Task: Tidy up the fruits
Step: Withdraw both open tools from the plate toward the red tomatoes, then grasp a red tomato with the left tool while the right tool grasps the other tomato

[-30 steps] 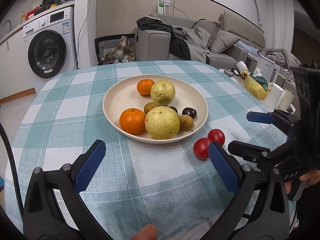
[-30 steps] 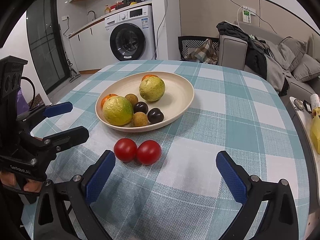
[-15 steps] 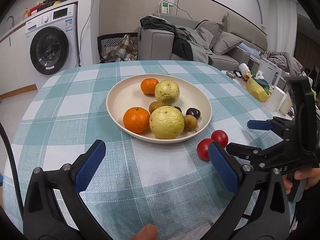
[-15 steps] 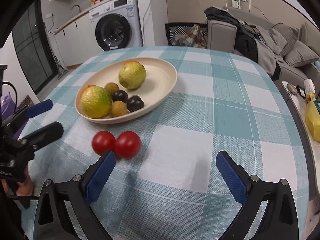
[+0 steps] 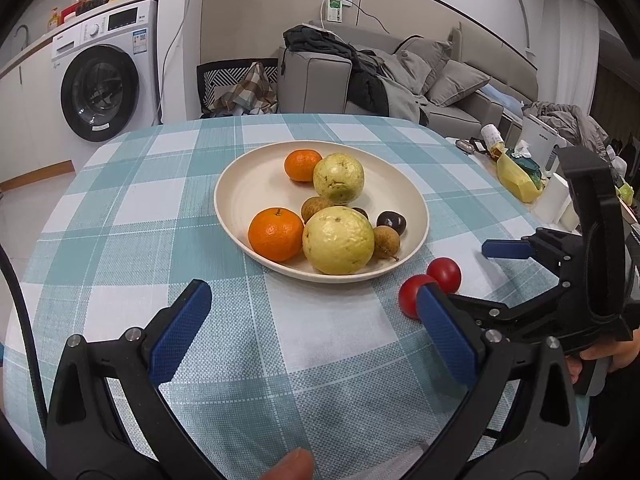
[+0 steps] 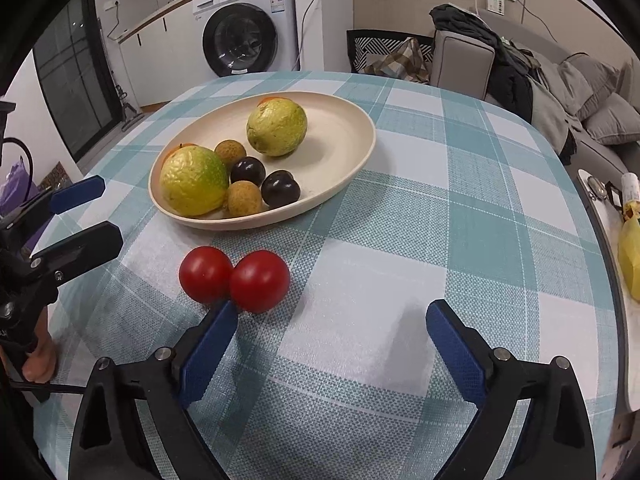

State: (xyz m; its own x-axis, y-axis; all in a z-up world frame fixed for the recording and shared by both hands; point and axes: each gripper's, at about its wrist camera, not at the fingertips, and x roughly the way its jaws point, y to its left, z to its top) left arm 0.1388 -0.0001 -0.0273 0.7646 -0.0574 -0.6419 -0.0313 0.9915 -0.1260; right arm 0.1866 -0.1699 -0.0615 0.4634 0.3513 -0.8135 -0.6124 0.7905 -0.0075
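A cream plate (image 5: 240,184) (image 6: 344,128) on the checked tablecloth holds two oranges (image 5: 276,234), two yellow-green guavas (image 5: 338,240) (image 6: 194,180), brown longans and dark plums (image 6: 280,189). Two red tomatoes (image 6: 234,280) (image 5: 442,274) lie touching each other on the cloth just in front of the plate. My right gripper (image 6: 332,344) is open and empty, close behind the tomatoes, its left finger almost at them. My left gripper (image 5: 312,328) is open and empty, in front of the plate.
The round table's edge falls away on all sides. A yellow bag (image 5: 518,178) and a white box stand on a side surface to the right. A washing machine (image 5: 104,88), a chair and a sofa (image 5: 400,76) are behind the table.
My right gripper has moved forward and down towards the two tomatoes, which now loom larger. My left gripper has shifted slightly; the plate sits a little more to the right.
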